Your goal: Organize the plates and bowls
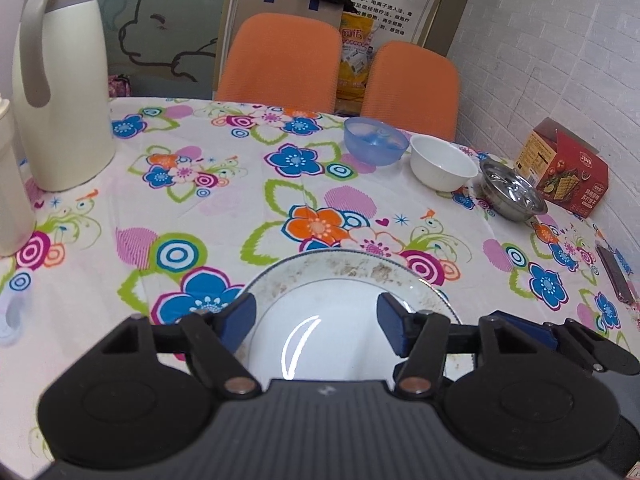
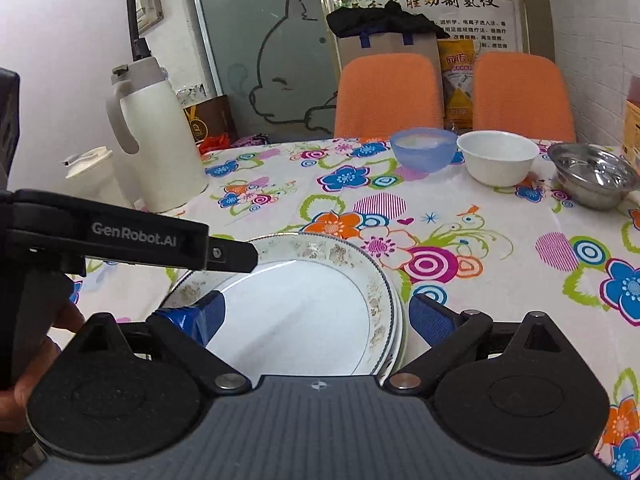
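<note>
white plates [image 2: 304, 312] stacked, both grippers [image 1: 318, 322] spread above

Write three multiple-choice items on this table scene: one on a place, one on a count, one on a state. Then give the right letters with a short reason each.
1. Where does the white bowl stand?
A. between the blue bowl and the metal bowl
B. on the plates
C. on a chair

2. How many bowls are on the table?
A. one
B. three
C. five

3. How is the right gripper?
A. shut on a bowl
B. open
C. out of view

Answers:
1. A, it sits in the middle of the row.
2. B, blue, white and metal.
3. B, its fingers stand apart on either side of the stacked plates.
</note>
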`<state>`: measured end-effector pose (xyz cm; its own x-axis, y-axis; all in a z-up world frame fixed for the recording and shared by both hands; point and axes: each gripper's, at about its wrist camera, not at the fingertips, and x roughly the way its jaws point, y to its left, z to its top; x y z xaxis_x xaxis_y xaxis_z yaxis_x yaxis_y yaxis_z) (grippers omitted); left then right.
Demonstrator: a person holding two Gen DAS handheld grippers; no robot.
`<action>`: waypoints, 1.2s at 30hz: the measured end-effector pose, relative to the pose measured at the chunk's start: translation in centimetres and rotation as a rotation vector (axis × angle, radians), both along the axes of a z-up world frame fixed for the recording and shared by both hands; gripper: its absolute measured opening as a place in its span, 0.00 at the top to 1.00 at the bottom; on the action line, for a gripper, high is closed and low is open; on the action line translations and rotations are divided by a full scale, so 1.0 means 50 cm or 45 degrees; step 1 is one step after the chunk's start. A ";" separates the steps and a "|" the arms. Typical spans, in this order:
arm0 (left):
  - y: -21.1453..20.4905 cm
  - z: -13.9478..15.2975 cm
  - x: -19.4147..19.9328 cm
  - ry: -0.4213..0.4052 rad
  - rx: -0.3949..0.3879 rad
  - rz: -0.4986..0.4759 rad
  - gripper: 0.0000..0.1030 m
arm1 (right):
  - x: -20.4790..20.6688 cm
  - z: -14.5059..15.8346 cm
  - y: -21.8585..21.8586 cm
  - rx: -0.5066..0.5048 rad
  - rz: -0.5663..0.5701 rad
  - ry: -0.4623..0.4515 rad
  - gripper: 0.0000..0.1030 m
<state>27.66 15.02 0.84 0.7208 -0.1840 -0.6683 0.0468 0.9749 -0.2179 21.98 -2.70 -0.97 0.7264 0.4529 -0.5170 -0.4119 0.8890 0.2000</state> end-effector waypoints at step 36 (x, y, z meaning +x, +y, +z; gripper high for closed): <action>-0.177 -0.010 0.146 0.109 0.053 -0.161 0.33 | 0.518 -0.028 -0.434 -0.468 -0.229 0.699 0.16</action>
